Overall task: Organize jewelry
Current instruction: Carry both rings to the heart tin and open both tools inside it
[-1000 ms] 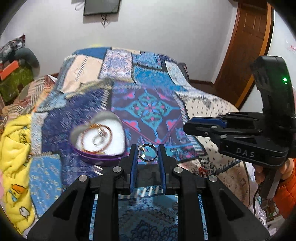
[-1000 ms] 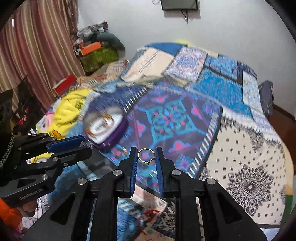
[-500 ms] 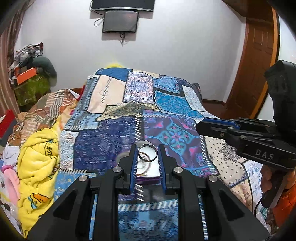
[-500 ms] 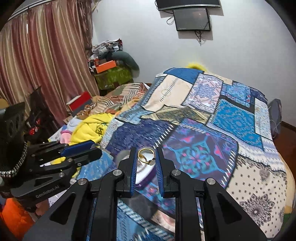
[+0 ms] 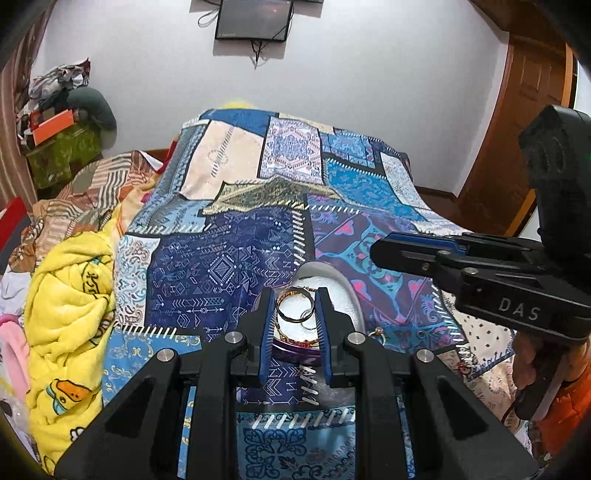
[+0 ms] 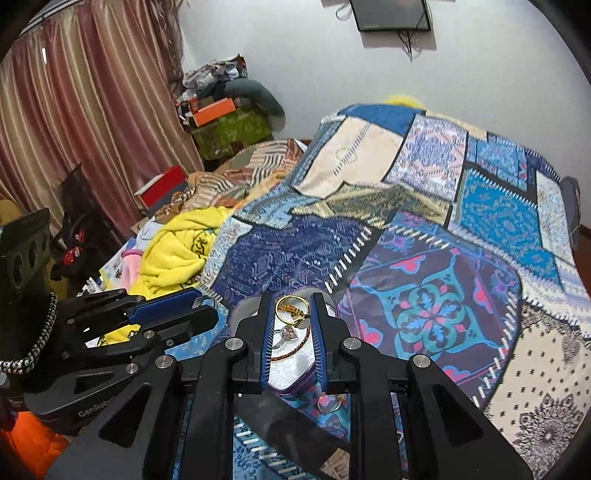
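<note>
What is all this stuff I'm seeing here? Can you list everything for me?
Jewelry box: one, purple with white lining, open on the quilt.
Silver ring: one, held over the box.
Gold ring: one, held over the box.
Bangles: a few, gold-red, inside the box.
Loose ring: one, on the quilt beside the box.
Quilt: one, blue patchwork, covering the bed.
Yellow blanket: one, at the bed's left.
Screen: one, dark, on the wall.
Door: one, brown, at right.
Curtain: one, striped pink.
Left gripper: black, shut on the silver ring.
Right gripper: black, shut on the gold ring.
</note>
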A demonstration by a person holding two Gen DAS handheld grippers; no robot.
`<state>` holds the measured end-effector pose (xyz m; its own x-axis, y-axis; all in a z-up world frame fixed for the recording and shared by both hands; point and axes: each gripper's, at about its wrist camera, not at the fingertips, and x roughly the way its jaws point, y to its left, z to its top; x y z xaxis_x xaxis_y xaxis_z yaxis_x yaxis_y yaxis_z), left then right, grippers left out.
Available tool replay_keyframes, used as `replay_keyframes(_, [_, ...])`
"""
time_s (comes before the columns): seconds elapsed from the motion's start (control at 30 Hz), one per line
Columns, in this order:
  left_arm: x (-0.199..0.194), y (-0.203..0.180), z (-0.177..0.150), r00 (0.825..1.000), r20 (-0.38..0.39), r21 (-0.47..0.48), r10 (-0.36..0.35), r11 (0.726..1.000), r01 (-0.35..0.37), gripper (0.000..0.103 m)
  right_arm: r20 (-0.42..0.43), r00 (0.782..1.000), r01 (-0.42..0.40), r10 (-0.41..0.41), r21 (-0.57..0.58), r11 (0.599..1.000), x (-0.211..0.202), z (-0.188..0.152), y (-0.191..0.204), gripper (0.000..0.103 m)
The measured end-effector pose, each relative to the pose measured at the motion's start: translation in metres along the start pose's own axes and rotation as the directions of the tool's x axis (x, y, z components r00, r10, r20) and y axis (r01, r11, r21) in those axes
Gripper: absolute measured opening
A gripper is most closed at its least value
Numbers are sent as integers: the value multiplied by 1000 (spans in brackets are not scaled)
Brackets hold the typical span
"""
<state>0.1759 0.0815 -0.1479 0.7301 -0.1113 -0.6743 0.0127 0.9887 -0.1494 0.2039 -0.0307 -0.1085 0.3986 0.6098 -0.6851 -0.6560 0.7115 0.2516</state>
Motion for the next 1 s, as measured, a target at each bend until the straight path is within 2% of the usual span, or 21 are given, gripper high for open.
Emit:
replay_keyframes(0.5, [41,5,-6,997,-73,24,-20,999,22,20,-104,995,-5,4,-4,1000,45,-3,-7,17])
replay_keyframes(1.0, [44,4,-7,997,-75,38,-14,999,17,20,-118,991,61,-66,-42,997,54,-1,-5,18])
